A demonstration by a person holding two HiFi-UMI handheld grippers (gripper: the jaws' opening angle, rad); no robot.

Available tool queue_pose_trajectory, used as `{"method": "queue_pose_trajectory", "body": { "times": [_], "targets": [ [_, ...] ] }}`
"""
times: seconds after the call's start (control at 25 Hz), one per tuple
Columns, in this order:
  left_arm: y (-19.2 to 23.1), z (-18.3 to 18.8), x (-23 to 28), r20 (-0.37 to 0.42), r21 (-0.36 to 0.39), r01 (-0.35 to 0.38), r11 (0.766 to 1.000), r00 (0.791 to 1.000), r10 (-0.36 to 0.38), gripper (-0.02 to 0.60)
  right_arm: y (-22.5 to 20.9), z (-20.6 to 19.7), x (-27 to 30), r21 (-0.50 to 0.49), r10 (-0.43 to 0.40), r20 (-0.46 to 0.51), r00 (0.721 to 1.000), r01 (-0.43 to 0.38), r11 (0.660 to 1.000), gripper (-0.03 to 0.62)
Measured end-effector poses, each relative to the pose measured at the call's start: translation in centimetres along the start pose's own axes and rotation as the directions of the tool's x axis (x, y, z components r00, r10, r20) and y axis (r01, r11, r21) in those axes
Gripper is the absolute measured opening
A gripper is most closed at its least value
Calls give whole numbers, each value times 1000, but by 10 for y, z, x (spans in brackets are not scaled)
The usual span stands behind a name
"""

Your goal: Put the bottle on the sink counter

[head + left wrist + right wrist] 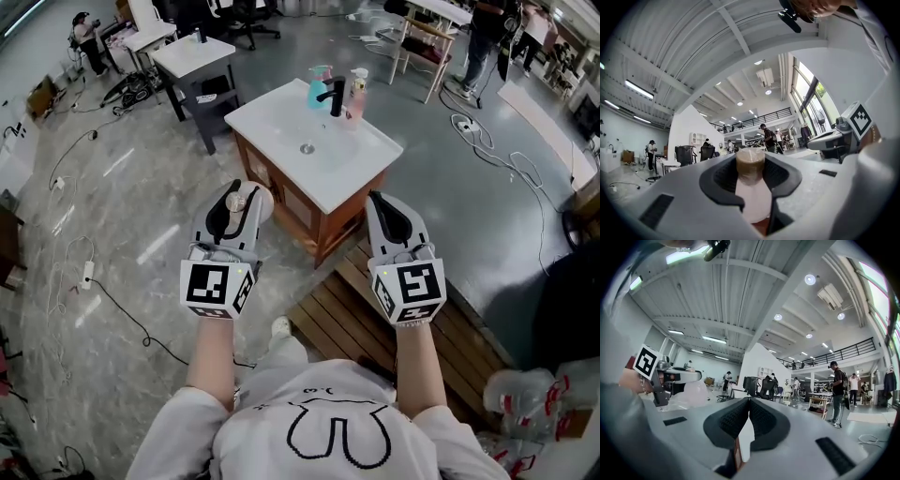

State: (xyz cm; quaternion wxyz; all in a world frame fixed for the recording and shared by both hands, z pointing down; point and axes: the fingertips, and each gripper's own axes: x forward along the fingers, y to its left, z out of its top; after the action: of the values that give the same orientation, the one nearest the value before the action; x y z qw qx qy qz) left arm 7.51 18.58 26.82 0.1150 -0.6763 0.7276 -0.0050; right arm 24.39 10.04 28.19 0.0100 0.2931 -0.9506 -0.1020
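Observation:
My left gripper (239, 195) is shut on a pale pink bottle (251, 201) with a brown cap, held in the air short of the sink cabinet's near left corner. In the left gripper view the bottle (751, 197) stands upright between the black pads, its cap (750, 164) poking above them. My right gripper (380, 199) is shut with nothing in it, level with the left one; its pads (761, 420) meet in the right gripper view. The white sink counter (272, 117) lies ahead, with a basin in its middle and a black faucet (336, 97) at the back.
A blue soap bottle (320, 88) and a pink bottle (357, 94) flank the faucet. A wooden slatted platform (342, 323) lies below me to the right. Behind the sink stands a grey table (195, 58). Cables trail across the floor. A bag of plastic bottles (525, 412) sits low right.

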Motion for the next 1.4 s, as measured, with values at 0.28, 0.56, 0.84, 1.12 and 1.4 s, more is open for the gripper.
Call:
{"method": "queue_pose_trajectory", "body": {
  "times": [0.28,0.56,0.84,1.12,1.4],
  "targets": [
    [86,-22,67,2,-12,49,999,999,-49,127,5,-3,102,26,-40,-26,999,41,999,29],
    [140,-39,110,-5,-34,79,996,997,-79,129,15,-2,169,17,-59,-51,997,60,998,29],
    [165,-55,131,-8,-43,63,997,998,-64,129,8,-5,196,20,-63,-42,997,64,998,29],
    [176,-67,153,-17,-39,64,997,998,-64,127,-2,-16,221,35,-66,-45,997,68,997,29],
    [192,-86,201,-24,-31,67,997,997,-68,127,-26,-33,263,18,-81,-59,995,82,996,29]
  ]
}}
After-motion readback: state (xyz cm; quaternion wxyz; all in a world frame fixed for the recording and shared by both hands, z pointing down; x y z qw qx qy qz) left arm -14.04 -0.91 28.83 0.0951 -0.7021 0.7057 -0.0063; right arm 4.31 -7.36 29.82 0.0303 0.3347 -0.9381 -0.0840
